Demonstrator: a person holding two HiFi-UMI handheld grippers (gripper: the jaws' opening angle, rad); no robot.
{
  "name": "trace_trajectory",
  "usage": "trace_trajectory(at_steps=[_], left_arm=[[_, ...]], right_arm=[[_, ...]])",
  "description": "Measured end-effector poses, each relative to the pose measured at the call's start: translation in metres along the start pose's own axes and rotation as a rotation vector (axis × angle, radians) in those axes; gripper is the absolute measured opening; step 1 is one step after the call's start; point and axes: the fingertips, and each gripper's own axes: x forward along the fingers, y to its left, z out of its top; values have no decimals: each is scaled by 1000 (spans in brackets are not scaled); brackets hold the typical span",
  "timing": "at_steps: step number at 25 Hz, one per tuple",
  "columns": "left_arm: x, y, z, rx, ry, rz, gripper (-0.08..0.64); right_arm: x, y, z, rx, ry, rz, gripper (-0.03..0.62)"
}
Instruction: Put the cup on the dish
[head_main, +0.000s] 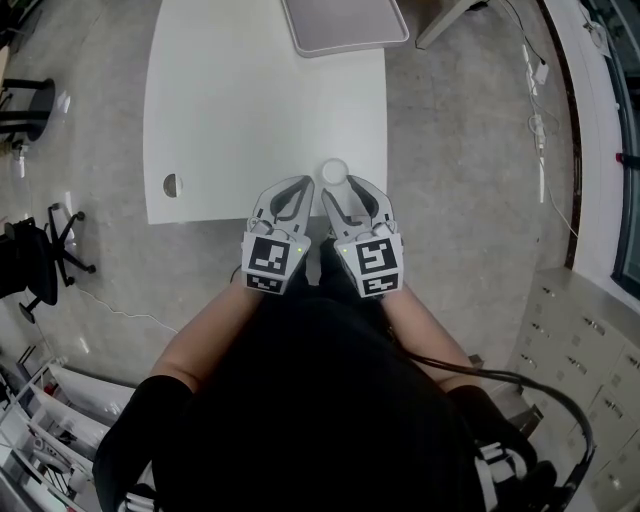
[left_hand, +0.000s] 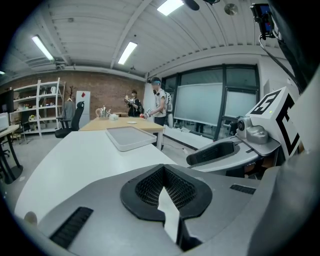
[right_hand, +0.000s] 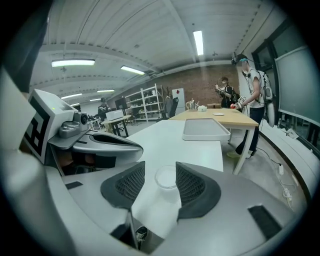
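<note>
Person in black stands at the near short edge of a white worktop (head_main: 250, 110), forearms forward, a tool in each hand, the two side by side.

Left tongs (head_main: 300, 188): tips drawn together, nothing between the pads (left_hand: 150, 187). They sit over the worktop's near edge.

Right tongs (head_main: 352, 190): standing apart, gaping partway. Their own view shows a small clear cup (right_hand: 166, 177) between the meshed pads (right_hand: 131, 184). There is a gap on the left pad's side. The rim sits close to the right pad, and I cannot tell whether it touches.

The cup (head_main: 333, 172) stands upright, mouth up, on the worktop close to the near edge, toward the right-hand side.

Farther on, a long stretch of bare worktop, then a shallow grey rectangular tray (head_main: 345, 22) at the far end, well apart from the cup.

Beyond that is a wooden table (right_hand: 220, 116), with two people (right_hand: 250, 85) standing by it. Shelving (right_hand: 145, 102) lines the brick back wall.
</note>
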Motion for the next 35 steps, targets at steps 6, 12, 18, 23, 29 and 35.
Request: trace_trajectory(at_steps=[6, 12, 18, 23, 29, 35], left_arm=[[6, 7, -4, -5, 12, 5, 0], [18, 15, -11, -16, 30, 16, 0], [25, 20, -20, -26, 49, 13, 0], [32, 25, -33, -39, 66, 10, 0], [42, 33, -42, -51, 88, 11, 0], [49, 38, -48, -58, 96, 12, 0]], right_arm=[[16, -5, -14, 1, 58, -4, 222], [35, -15, -33, 0, 125, 10, 247], [53, -19, -45, -10, 157, 20, 253], [67, -21, -54, -22, 172, 14, 253], [77, -22, -61, -24, 195, 25, 253], [88, -23, -68, -23, 206, 35, 253]])
